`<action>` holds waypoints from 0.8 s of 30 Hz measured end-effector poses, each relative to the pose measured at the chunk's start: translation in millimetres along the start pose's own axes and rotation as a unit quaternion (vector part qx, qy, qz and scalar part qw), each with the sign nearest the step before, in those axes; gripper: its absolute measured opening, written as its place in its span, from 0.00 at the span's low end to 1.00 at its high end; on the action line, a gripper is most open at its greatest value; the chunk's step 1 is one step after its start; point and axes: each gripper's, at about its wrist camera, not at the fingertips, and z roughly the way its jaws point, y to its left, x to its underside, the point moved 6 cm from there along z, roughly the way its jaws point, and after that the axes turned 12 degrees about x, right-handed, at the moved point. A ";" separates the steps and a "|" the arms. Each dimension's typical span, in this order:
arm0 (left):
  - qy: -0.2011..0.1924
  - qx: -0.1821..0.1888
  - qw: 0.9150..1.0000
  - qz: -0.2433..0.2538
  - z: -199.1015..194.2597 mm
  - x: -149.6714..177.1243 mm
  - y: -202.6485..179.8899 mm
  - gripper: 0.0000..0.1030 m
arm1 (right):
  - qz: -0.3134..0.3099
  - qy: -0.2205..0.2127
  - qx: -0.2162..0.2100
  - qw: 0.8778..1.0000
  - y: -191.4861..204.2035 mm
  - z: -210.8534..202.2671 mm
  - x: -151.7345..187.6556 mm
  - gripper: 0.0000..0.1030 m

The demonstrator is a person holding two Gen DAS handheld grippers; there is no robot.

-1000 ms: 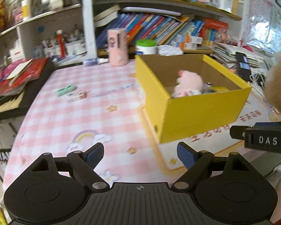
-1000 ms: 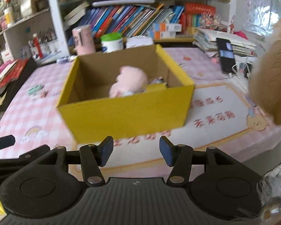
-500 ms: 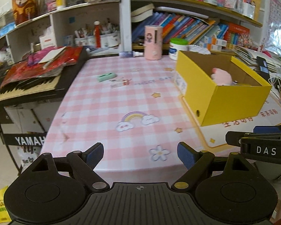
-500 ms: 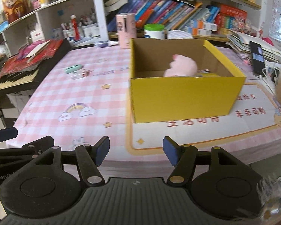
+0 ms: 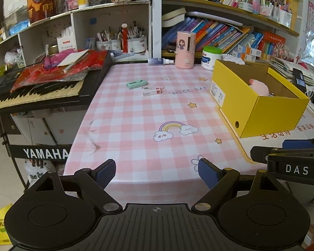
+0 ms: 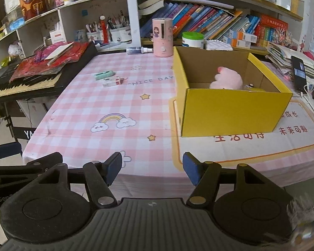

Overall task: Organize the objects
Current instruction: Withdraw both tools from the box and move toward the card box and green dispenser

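Note:
A yellow cardboard box [image 5: 270, 115] [image 6: 232, 110] stands on the right of the pink checked table [image 5: 136, 121] [image 6: 90, 108]. A pink plush toy [image 5: 259, 86] [image 6: 227, 80] lies inside it. A green eraser-like item [image 5: 136, 83] [image 6: 103, 75] and a small white item [image 5: 152, 91] [image 6: 112, 82] lie far back on the table's left side. My left gripper [image 5: 157, 173] is open and empty at the table's near edge. My right gripper [image 6: 151, 168] is open and empty, also at the near edge, in front of the box.
A pink humidifier [image 5: 185, 49] [image 6: 162, 37], a green-lidded tub [image 5: 211, 57] [image 6: 192, 39] and a spray bottle [image 5: 160, 61] stand at the table's back. A Yamaha keyboard [image 5: 37, 92] piled with red papers lies left. Bookshelves [image 6: 219, 23] rise behind. A phone [image 6: 298, 72] lies right.
Both grippers have pulled back from the yellow box toward the table's near edge. The box now looks smaller and farther. Both stay open and empty.

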 end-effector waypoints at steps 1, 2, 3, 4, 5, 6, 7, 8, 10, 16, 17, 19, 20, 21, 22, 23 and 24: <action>0.001 0.001 1.000 -0.002 0.2 0.4 1.6 0.85 | -0.002 0.000 0.000 1.000 2.5 -1.2 0.7 0.60; 0.002 0.002 1.000 -0.003 0.2 1.3 3.3 0.85 | -0.004 0.001 -0.001 1.000 4.9 -1.7 1.4 0.61; 0.003 0.002 1.000 -0.004 0.4 1.9 4.6 0.85 | -0.005 0.002 -0.001 1.000 7.1 -1.8 1.8 0.61; 0.004 0.001 1.000 -0.005 0.4 2.4 6.0 0.85 | -0.006 0.004 -0.001 1.000 9.0 -1.3 1.9 0.61; 0.003 0.000 1.000 -0.007 0.8 2.2 8.0 0.85 | -0.007 0.005 -0.002 1.000 10.5 -0.4 1.6 0.61; 0.003 -0.001 1.000 -0.009 1.5 2.0 9.9 0.85 | -0.008 0.006 -0.002 1.000 11.8 0.5 1.2 0.61; 0.004 -0.002 1.000 -0.011 2.5 1.8 11.8 0.85 | -0.010 0.006 -0.003 1.000 13.7 1.5 0.5 0.61; 0.005 -0.004 1.000 -0.014 3.9 1.7 13.8 0.85 | -0.013 0.006 -0.005 1.000 16.0 2.8 -0.1 0.61; 0.007 -0.008 1.000 -0.019 7.1 0.7 17.7 0.85 | -0.020 0.007 -0.009 1.000 20.8 7.0 -2.4 0.61; 0.012 -0.026 0.999 -0.026 23.4 -10.9 30.1 0.85 | -0.033 0.008 -0.023 0.999 31.8 26.1 -16.5 0.61; 0.013 -0.030 0.999 -0.026 26.5 -13.5 32.0 0.85 | -0.035 0.010 -0.026 0.999 34.0 30.7 -20.0 0.61; 0.012 -0.038 0.999 -0.029 33.5 -20.7 36.2 0.85 | -0.040 0.013 -0.034 0.999 38.8 40.1 -28.0 0.61; 0.011 -0.043 0.999 -0.031 37.8 -25.3 38.5 0.85 | -0.042 0.012 -0.039 0.998 41.3 45.4 -33.6 0.61; 0.011 -0.046 0.998 -0.033 42.0 -29.3 40.8 0.85 | -0.045 0.011 -0.043 0.998 43.5 49.6 -38.6 0.61; 0.013 -0.049 0.998 -0.036 47.1 -33.6 42.6 0.85 | -0.048 0.008 -0.046 0.998 45.4 53.8 -43.6 0.61; 0.015 -0.051 0.998 -0.039 52.7 -38.1 44.1 0.85 | -0.052 0.006 -0.050 0.997 47.4 59.2 -50.2 0.61; 0.016 -0.054 0.998 -0.040 57.6 -42.2 45.5 0.85 | -0.055 0.003 -0.052 0.997 48.6 63.1 -55.0 0.61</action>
